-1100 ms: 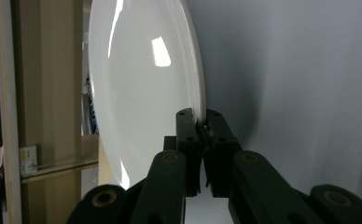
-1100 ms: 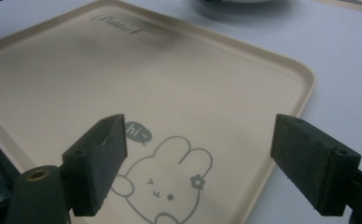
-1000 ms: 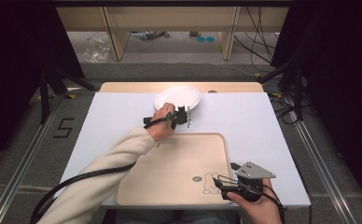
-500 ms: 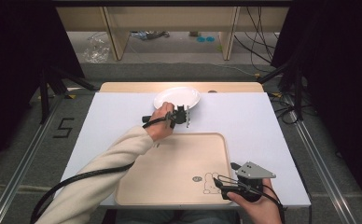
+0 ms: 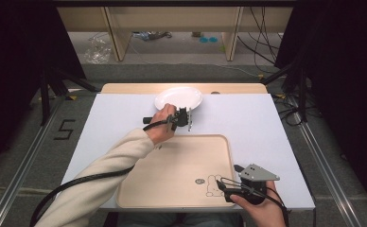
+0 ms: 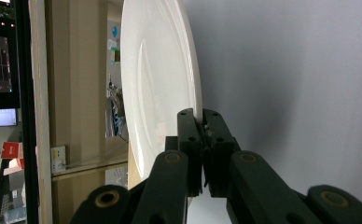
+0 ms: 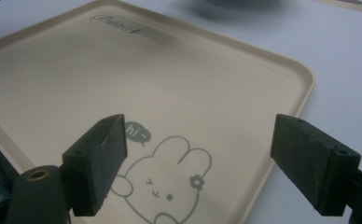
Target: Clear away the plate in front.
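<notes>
A white round plate lies at the far middle of the white table. My left gripper is at its near rim, and in the left gripper view the jaws stand shut on the plate's edge, with my left gripper turned on its side. A beige tray with a rabbit drawing lies at the table's near middle. My right gripper hovers over the tray's near right corner. In the right gripper view my right gripper is wide open above the rabbit drawing, holding nothing.
A wooden board edges the table's far side behind the plate. The white table stretches to the right of the tray. Black stands and cables flank the table on the floor.
</notes>
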### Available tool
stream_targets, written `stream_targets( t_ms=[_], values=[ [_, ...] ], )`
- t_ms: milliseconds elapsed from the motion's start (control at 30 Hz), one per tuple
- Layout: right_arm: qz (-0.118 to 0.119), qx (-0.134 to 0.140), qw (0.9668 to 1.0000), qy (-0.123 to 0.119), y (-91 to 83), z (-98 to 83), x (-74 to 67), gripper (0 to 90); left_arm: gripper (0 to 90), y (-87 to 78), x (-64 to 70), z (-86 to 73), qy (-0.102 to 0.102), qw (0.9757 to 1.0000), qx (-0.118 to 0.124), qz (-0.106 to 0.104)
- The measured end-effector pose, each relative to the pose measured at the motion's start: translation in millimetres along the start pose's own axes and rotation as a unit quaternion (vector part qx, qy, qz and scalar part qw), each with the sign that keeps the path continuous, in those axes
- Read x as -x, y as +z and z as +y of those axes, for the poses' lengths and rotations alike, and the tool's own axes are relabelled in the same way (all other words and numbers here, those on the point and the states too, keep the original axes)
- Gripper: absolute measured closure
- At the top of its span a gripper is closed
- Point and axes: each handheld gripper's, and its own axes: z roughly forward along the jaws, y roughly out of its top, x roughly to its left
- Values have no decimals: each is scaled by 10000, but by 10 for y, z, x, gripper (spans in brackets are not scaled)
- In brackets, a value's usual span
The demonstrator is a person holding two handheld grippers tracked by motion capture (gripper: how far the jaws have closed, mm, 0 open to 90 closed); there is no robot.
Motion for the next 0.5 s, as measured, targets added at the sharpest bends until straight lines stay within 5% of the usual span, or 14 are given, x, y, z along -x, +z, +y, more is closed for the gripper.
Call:
stream_targets(
  t_ms=[500],
  values=[
    [-17, 7, 10000, -1, 1, 2, 1, 196, 871, -132, 29, -56, 60, 9999, 114, 114]
  ],
)
